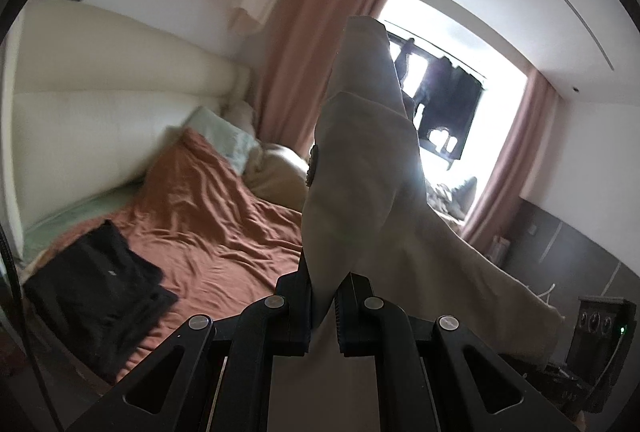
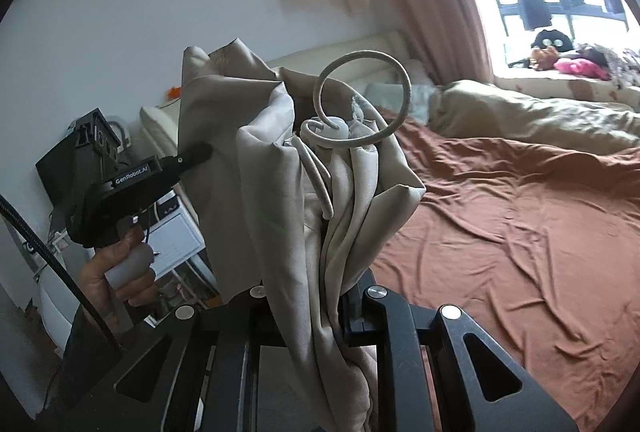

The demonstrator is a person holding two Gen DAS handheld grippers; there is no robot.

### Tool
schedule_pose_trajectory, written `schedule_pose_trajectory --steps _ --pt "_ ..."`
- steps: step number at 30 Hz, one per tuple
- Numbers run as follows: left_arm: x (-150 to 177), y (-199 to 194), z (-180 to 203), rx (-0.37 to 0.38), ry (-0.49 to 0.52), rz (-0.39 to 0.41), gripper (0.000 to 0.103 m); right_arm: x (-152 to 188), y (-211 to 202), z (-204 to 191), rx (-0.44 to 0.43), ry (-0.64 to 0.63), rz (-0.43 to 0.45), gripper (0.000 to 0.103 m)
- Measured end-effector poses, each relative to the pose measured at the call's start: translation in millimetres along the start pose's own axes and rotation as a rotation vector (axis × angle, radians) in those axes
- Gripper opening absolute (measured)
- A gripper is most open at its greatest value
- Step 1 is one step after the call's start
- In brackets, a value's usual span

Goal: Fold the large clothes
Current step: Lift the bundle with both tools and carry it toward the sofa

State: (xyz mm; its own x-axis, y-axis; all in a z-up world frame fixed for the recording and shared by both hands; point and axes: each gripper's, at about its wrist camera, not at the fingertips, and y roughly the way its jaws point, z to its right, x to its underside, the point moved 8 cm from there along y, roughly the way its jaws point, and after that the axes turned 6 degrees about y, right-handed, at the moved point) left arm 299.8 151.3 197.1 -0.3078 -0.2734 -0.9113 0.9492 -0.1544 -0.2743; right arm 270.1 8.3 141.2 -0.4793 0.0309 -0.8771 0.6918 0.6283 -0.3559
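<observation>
Now both claws hold the big beige garment [image 2: 280,168] up in the air above the bed [image 2: 520,232]. Left claw [image 1: 322,306] is pinched tight on one edge, right claw [image 2: 340,312] pinched on a bunch with the drawstring [image 2: 360,100]. I think spreading it flat on the bed comes next

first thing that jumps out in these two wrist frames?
The beige garment, bunched and lifted in mid-air, fills the centre of both views, its drawstring curling in a loop on top. Both grippers are clamped on it: the right gripper at the bottom edge, the left gripper at the garment's left side. Behind lies the bed's rust-orange sheet, with a folded black garment on it.
</observation>
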Motion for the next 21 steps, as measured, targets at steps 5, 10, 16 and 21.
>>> schedule_pose_trajectory --steps 5,10,16,21 --pt "-7.5 -13.3 -53.8 -0.044 -0.036 0.014 0.009 -6.6 38.5 -20.2 -0.051 -0.037 -0.034 0.013" --pt "-15.5 -26.4 -107.1 -0.095 -0.052 0.024 0.009 -8.9 84.5 -39.7 -0.113 -0.076 -0.074 0.013" --pt "-35.6 -46.2 -174.2 -0.15 -0.036 0.056 0.009 -9.5 137.5 -52.2 -0.204 -0.104 -0.13 0.013" --pt "-47.9 -54.9 -226.3 -0.225 -0.023 0.071 0.009 -12.4 182.2 -68.4 -0.255 -0.111 -0.166 0.013"
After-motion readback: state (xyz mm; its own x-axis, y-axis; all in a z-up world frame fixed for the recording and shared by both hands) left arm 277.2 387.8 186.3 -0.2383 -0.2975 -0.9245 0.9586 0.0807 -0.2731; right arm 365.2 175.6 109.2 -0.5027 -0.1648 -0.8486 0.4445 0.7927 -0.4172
